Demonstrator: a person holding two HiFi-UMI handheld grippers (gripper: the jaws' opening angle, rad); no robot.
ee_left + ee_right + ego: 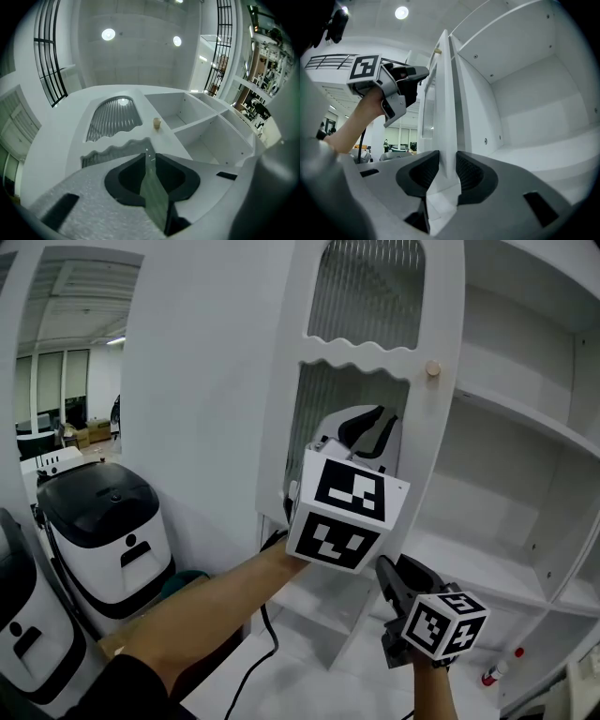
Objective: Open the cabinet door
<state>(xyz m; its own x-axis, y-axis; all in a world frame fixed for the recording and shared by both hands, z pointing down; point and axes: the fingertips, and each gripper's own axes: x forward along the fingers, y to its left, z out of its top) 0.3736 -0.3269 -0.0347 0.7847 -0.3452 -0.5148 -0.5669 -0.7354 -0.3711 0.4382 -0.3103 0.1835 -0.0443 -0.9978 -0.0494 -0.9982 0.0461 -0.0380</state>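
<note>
Right claw (447, 158) is seen pinching the free edge of the cabinet door (435, 451), low down, with a pad pressed on each face. The door is found swung out from the cabinet (525, 474), whose white shelves are exposed to the right. A small round knob (432, 368) is fixed on the door's right stile, above the grip. Left claw (149, 157) is held up in front of the door's lower ribbed panel (319, 413), below the arched upper panel (366, 292). Its pads are closed against a thin greenish strip (154, 197), whose nature cannot be told. To the left, two white-and-black machines (103, 540) are stood on the floor, apart from the door. A black cable (267, 638) is trailed beneath the left forearm (206, 615). A small red-capped item (494, 673) is seen near the cabinet's foot at the right.
</note>
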